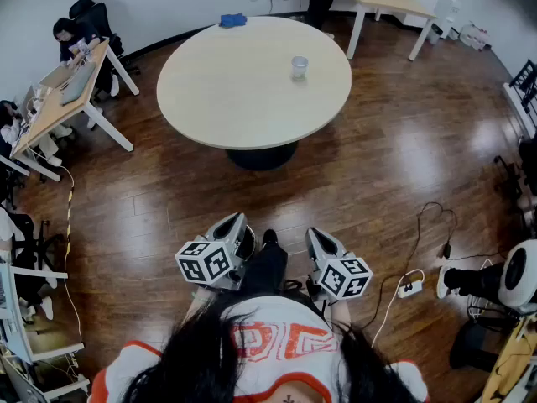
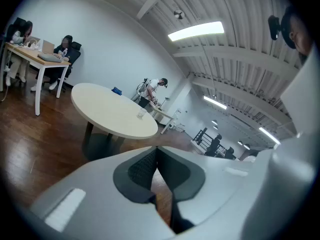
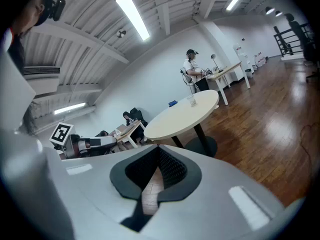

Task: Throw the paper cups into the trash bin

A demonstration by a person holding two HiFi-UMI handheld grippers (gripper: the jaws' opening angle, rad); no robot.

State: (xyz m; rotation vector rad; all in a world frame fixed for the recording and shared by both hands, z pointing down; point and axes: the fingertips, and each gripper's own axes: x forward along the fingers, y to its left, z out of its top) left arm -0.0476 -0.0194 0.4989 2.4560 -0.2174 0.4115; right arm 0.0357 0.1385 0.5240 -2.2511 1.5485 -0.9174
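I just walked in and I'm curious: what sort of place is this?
Probably an open office or lab workspace: people work at a desk by the wall, a big round table with one cup stands on the wooden floor, and a power strip lies nearby.

Round table (image 1: 252,91) w/ blue cloth (image 1: 232,20), far edge

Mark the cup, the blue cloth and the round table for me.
Small pale cup (image 1: 299,67), head view, its side wall.
Blue cloth (image 1: 233,20), head view, its middle.
Round beige table (image 1: 235,91), head view, bare top.
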